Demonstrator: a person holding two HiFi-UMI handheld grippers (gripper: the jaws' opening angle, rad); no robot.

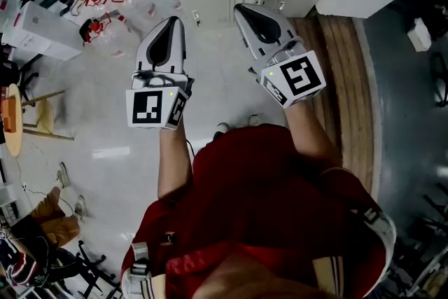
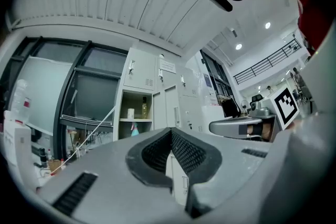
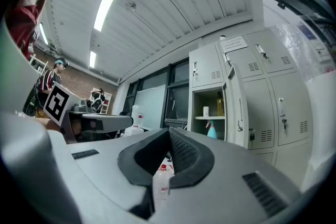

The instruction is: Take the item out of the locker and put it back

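Finding: both tongs are clenched on nothing. The left gripper (image 2: 170,132) and right gripper (image 3: 169,132) have their pads together. The open locker (image 3: 201,102) stands well ahead, with the bottle (image 3: 219,106), white cup (image 3: 206,111) and spray bottle (image 3: 211,130) inside.

Risk: if you reach in with the jaws closed, you may topple these close-set things or clip the door (image 3: 234,107).

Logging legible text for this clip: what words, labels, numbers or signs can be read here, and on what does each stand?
No text here is legible.
Paper notice on an upper locker door: print too small to read.
Yellow bottle in the open locker: label too small to read.
Left marker cube and right marker cube: black-and-white square patterns, not words.
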